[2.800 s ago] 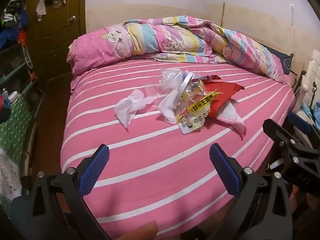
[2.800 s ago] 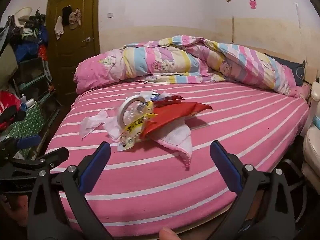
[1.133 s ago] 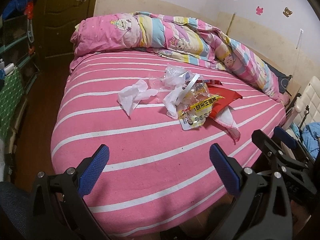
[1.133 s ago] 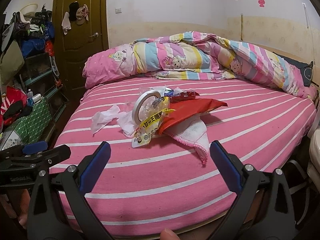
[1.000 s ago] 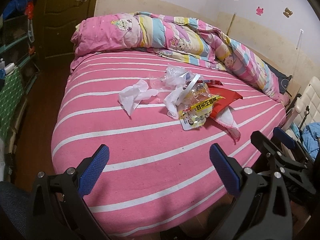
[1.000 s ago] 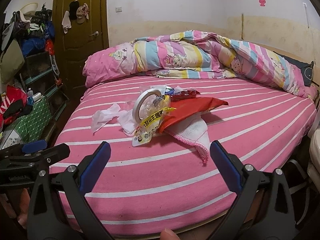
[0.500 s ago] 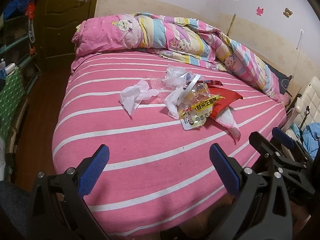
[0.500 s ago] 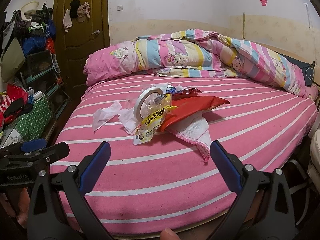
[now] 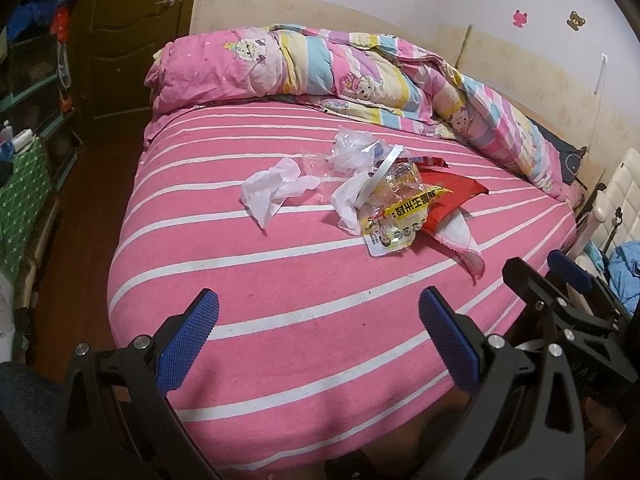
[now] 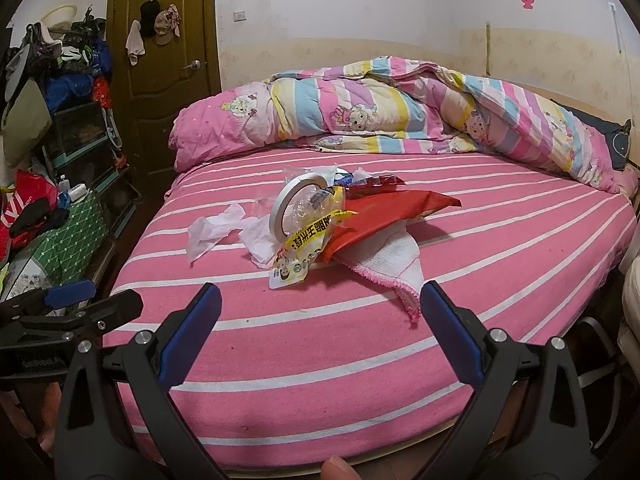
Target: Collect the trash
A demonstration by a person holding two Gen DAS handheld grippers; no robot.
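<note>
A pile of trash lies in the middle of a pink striped bed (image 9: 280, 300) (image 10: 320, 360). It holds a crumpled white tissue (image 9: 272, 190) (image 10: 212, 228), a clear plastic wrapper (image 9: 352, 152), a tape roll (image 10: 294, 200), a yellow-labelled snack bag (image 9: 396, 216) (image 10: 308, 244), a red bag (image 9: 452, 196) (image 10: 384, 212) and a white cloth with pink trim (image 9: 460, 240) (image 10: 392, 264). My left gripper (image 9: 318, 338) is open and empty above the bed's near edge. My right gripper (image 10: 320, 332) is open and empty, just short of the pile.
A rolled striped quilt (image 9: 340, 76) (image 10: 380, 112) lies along the far side of the bed. A wooden door (image 10: 160, 72) and cluttered shelves (image 10: 60, 128) stand at the left. A white padded chair (image 9: 616, 200) is at the right.
Both grippers have edged a little forward toward the bed; the trash pile looks slightly nearer. Both stay open and empty, and nothing on the bed has moved.
</note>
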